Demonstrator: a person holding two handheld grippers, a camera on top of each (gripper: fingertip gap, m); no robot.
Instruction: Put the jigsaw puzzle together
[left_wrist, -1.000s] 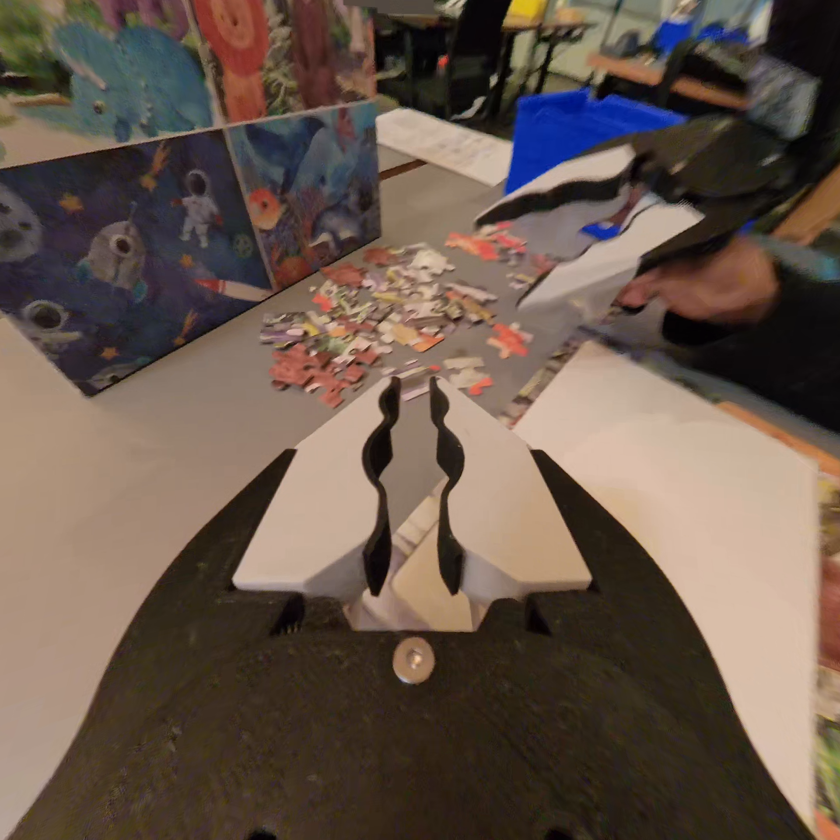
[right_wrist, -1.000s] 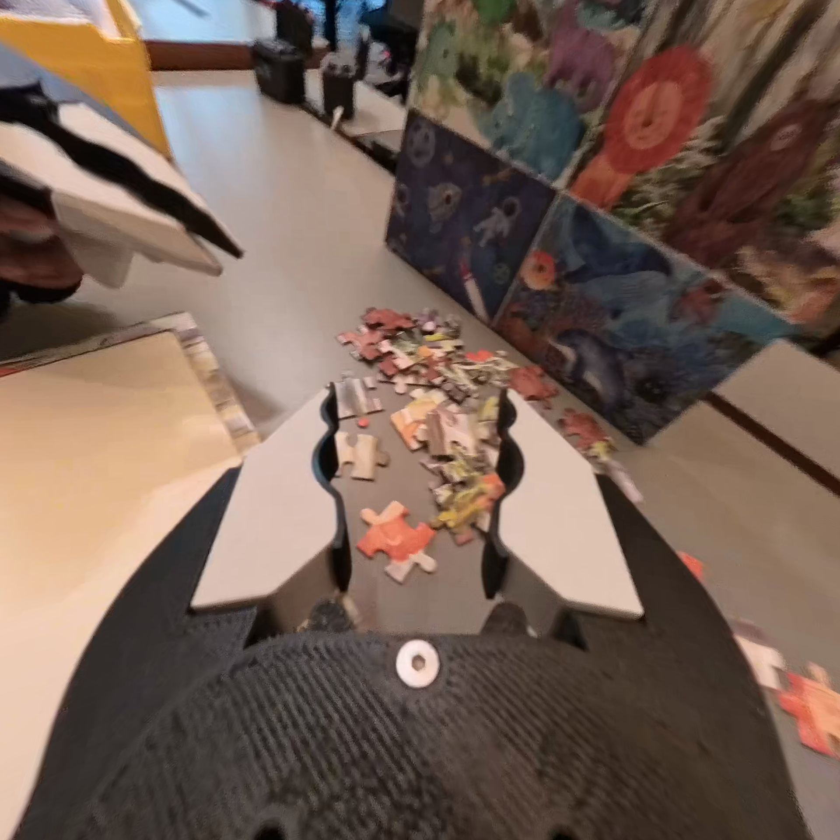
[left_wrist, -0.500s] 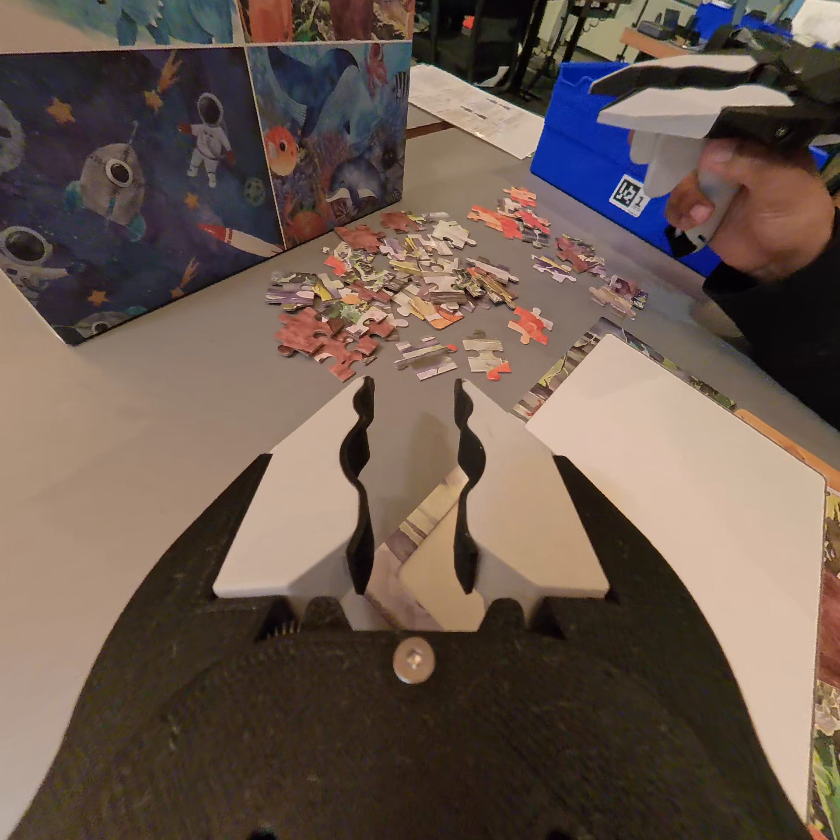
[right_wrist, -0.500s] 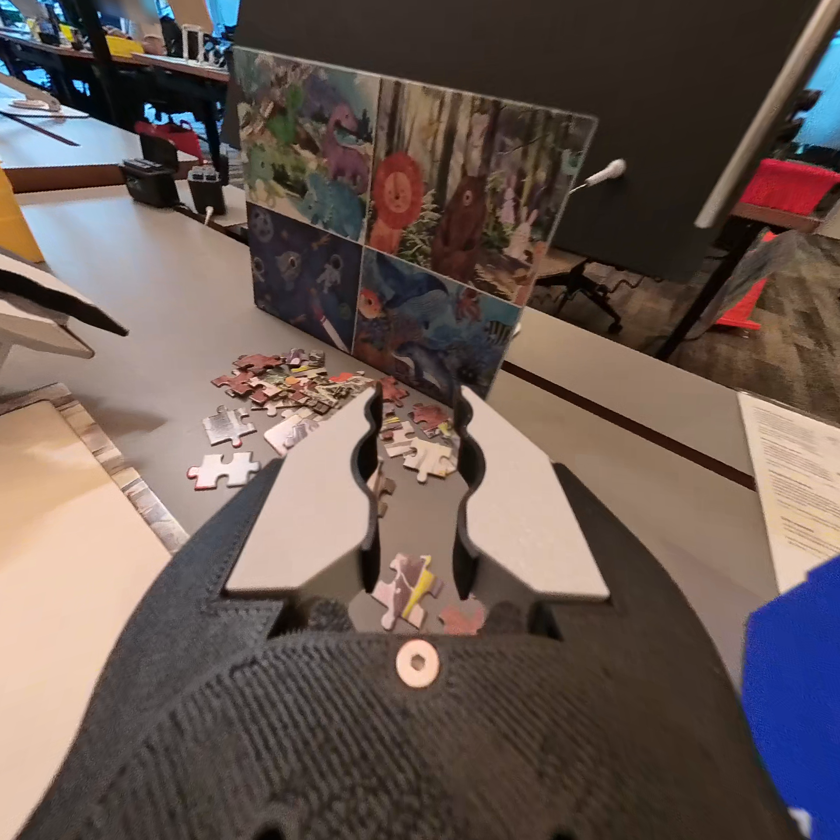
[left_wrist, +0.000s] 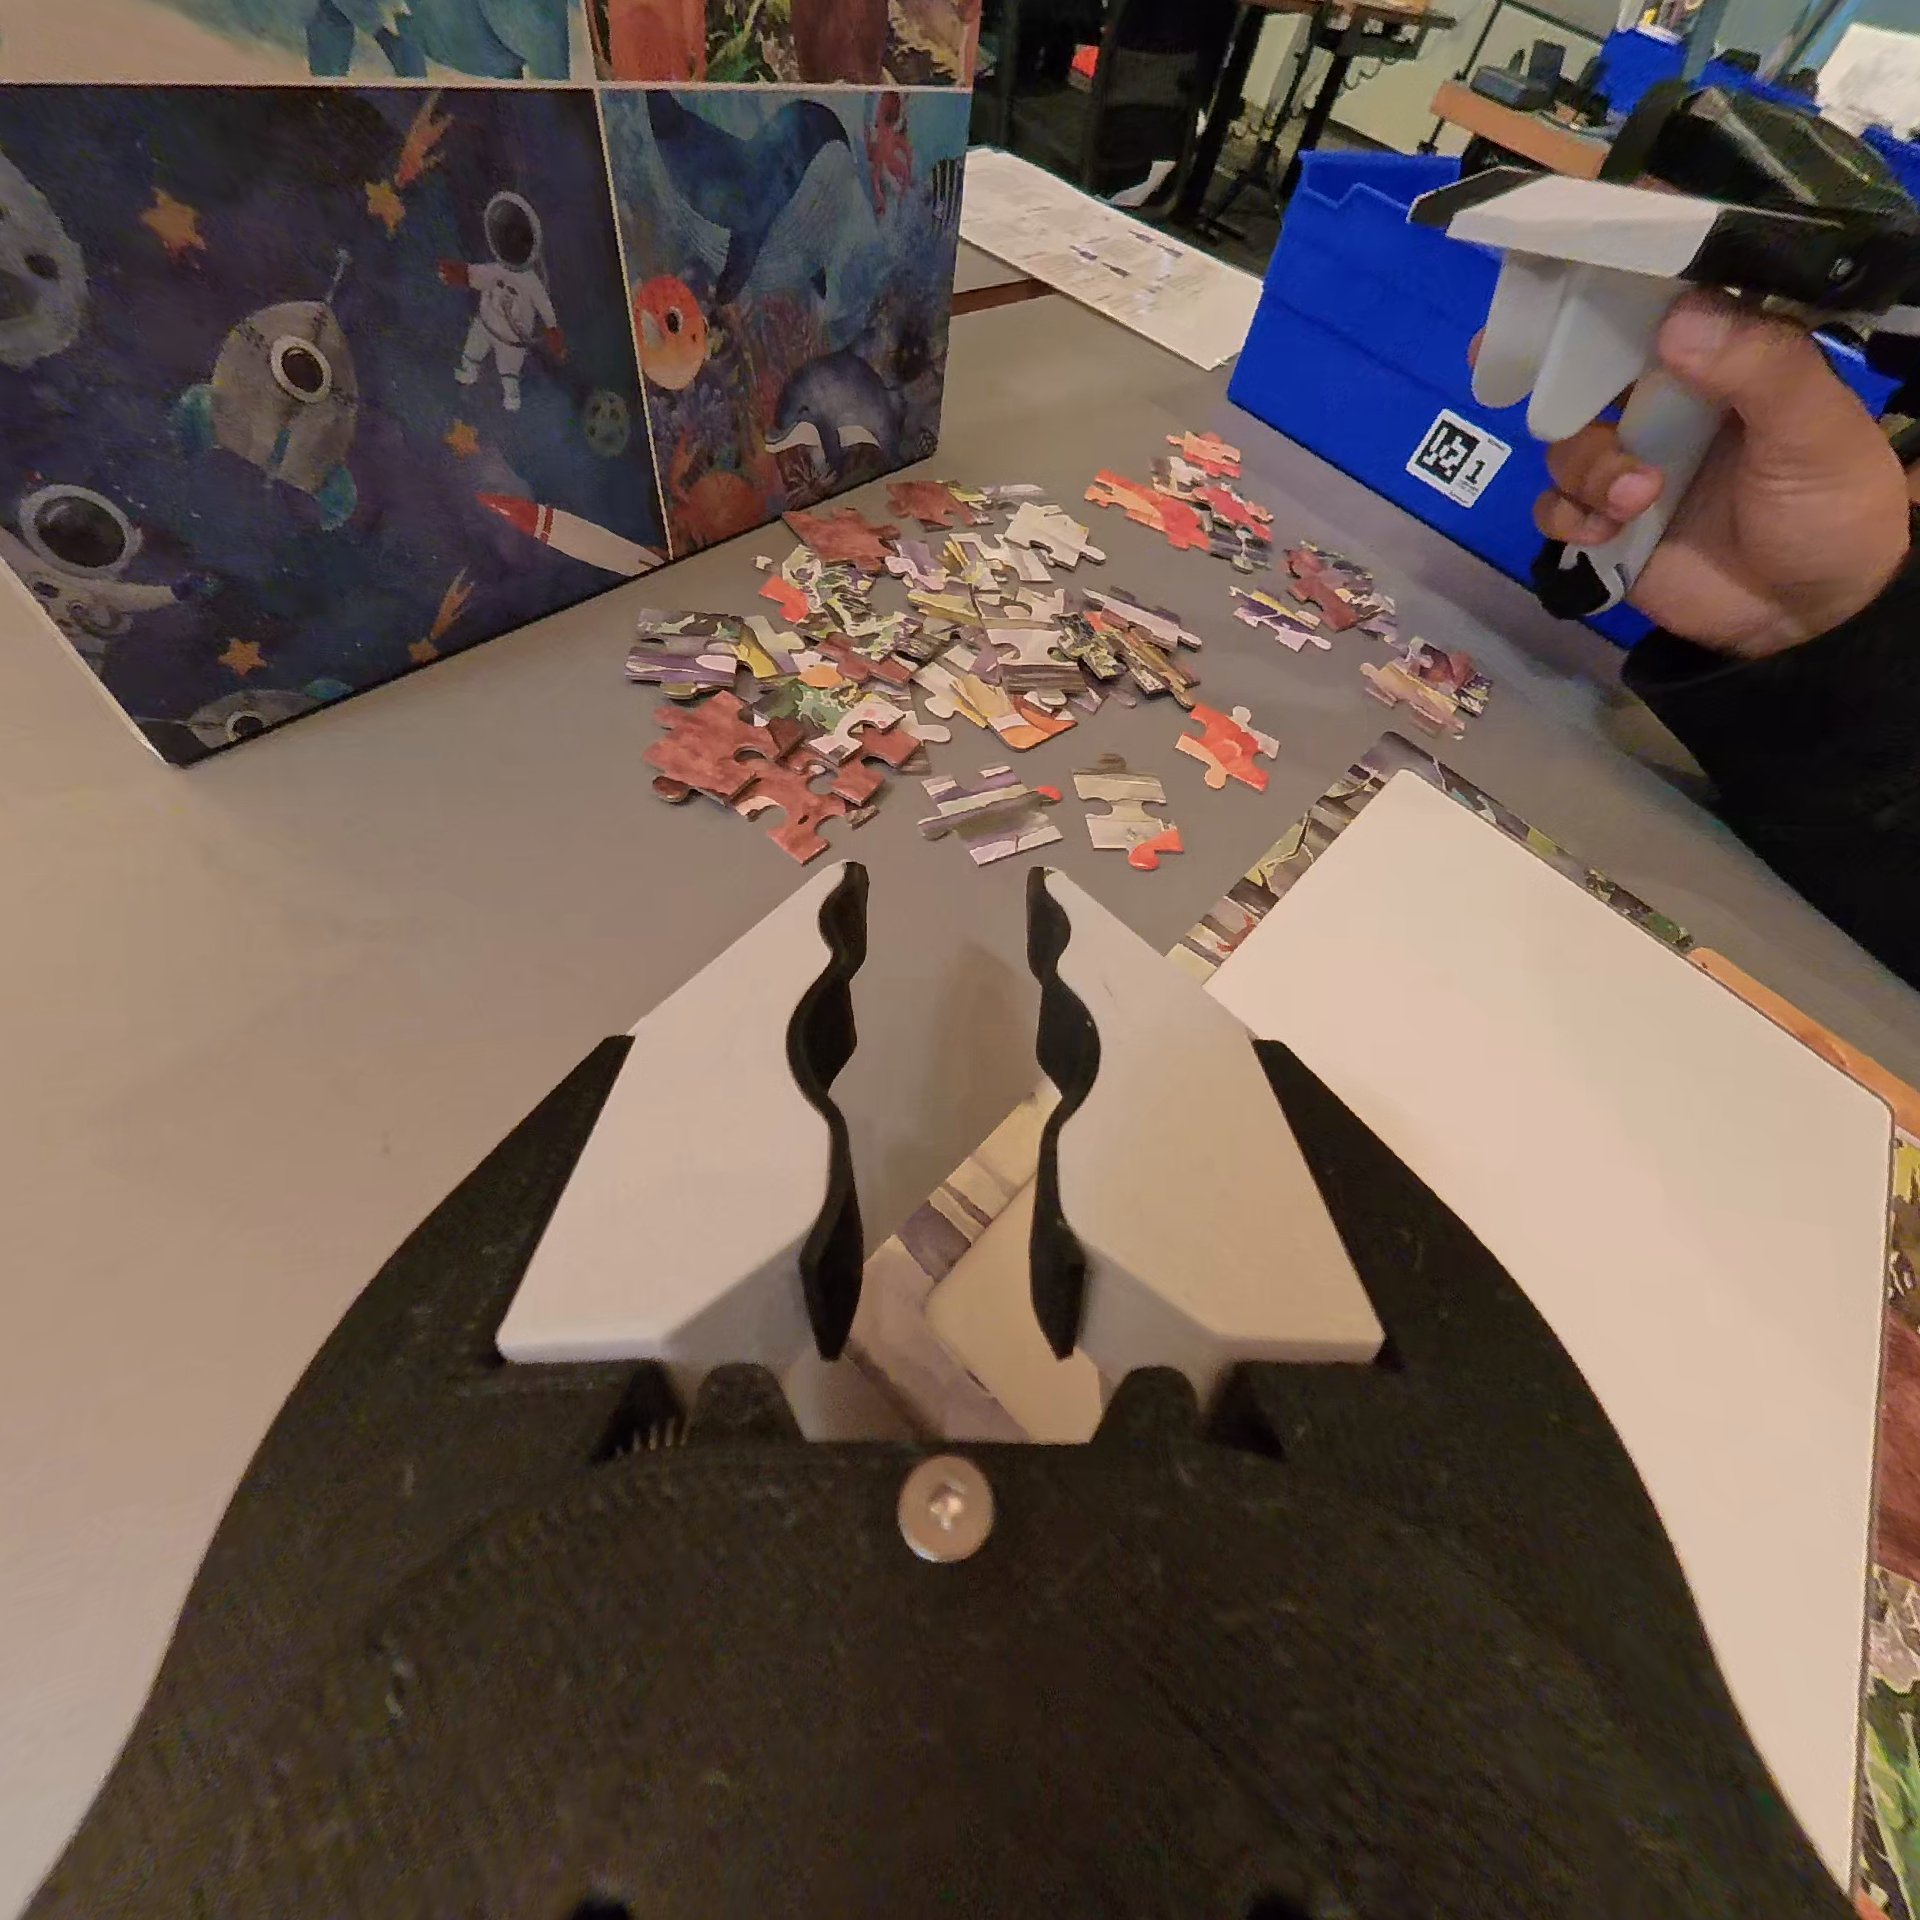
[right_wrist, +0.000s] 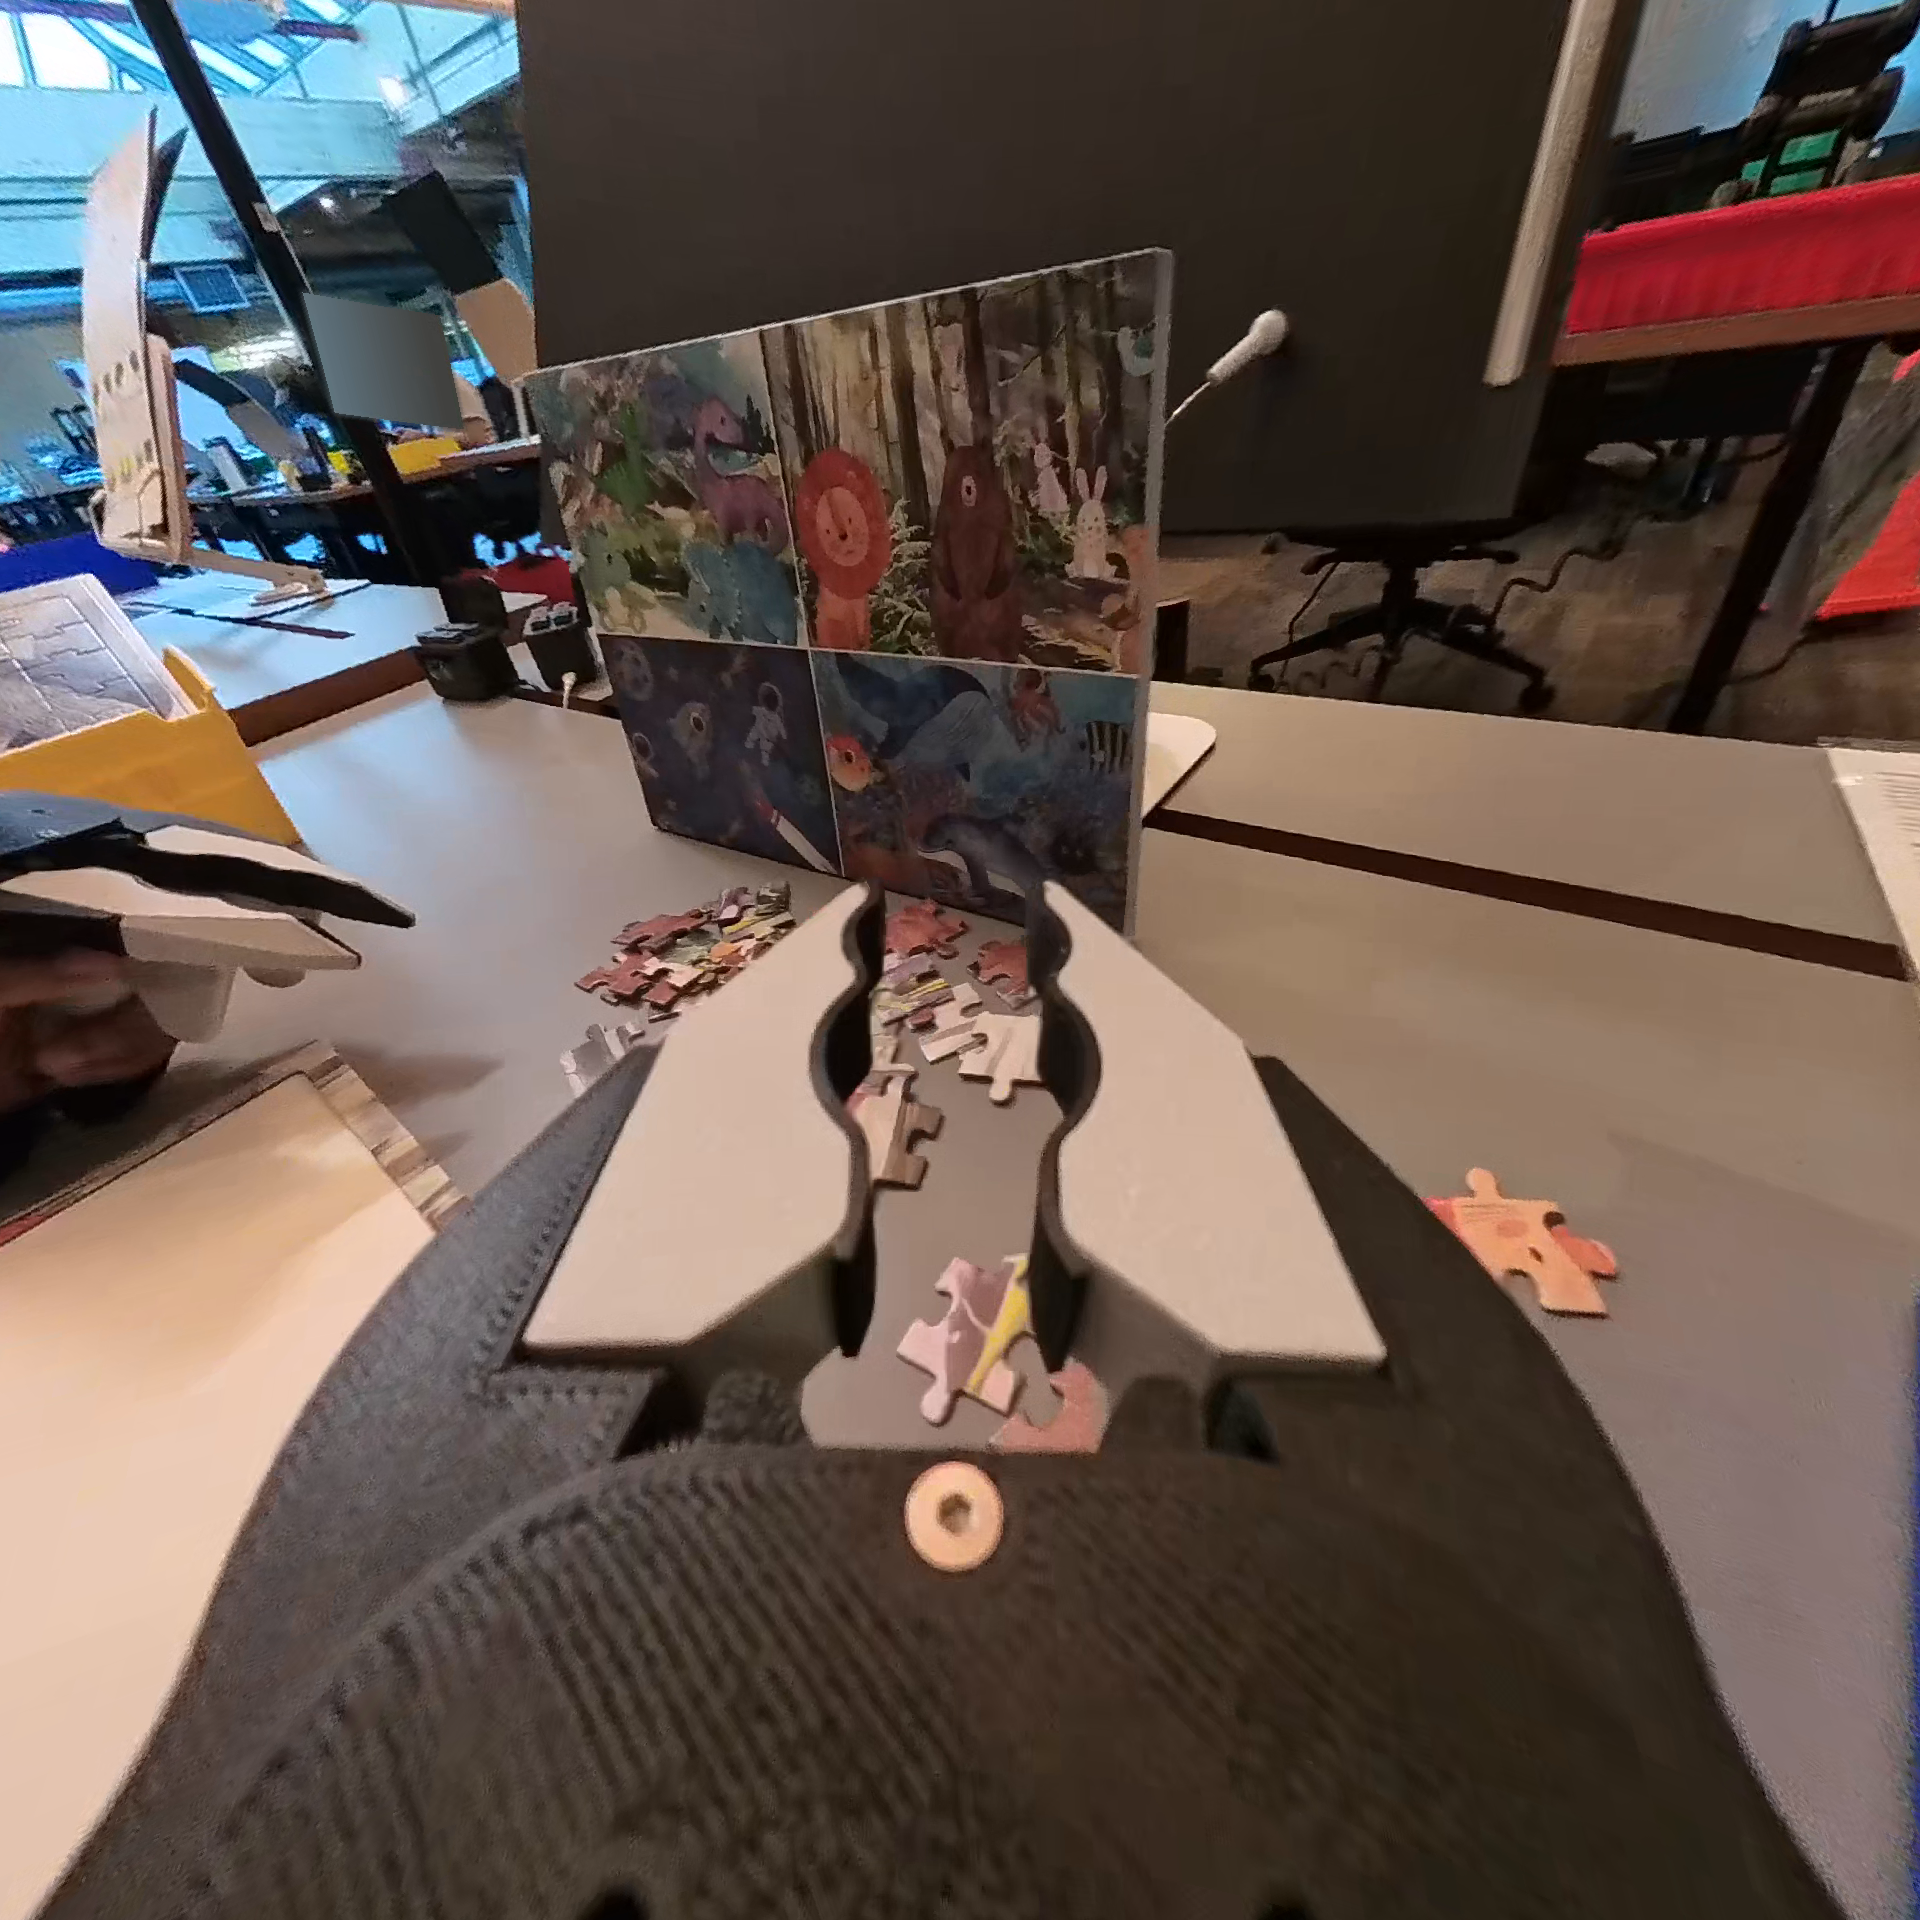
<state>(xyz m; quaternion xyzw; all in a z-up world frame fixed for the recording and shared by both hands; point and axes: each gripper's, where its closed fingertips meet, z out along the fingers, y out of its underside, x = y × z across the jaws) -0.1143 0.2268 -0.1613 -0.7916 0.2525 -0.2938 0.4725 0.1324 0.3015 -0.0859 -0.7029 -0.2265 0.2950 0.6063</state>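
Note:
Several loose puzzle pieces (left_wrist: 935, 644) lie in a pile on the grey table, in front of the upright picture box (left_wrist: 468, 364). My left gripper (left_wrist: 945, 894) is open and empty, low over the table just short of the pile. My right gripper (right_wrist: 956, 914) is open and empty, held above scattered pieces; a lilac and yellow piece (right_wrist: 966, 1340) lies on the table under its fingers. The right gripper also shows in the left wrist view (left_wrist: 1558, 223), held high in a hand. The left gripper shows at the left of the right wrist view (right_wrist: 208, 914).
A white board (left_wrist: 1507, 1143) with a printed puzzle border lies to the right of my left gripper and also shows in the right wrist view (right_wrist: 156, 1351). A blue bin (left_wrist: 1371, 343) stands behind the pieces. A lone orange piece (right_wrist: 1527, 1247) lies apart. A yellow bin (right_wrist: 135, 769) stands far left. My hands' fingertips stand some 30 cm from each other.
My left jaws have opened wider. My right gripper has risen from low over the pile and swung to the right, and its jaws have narrowed.

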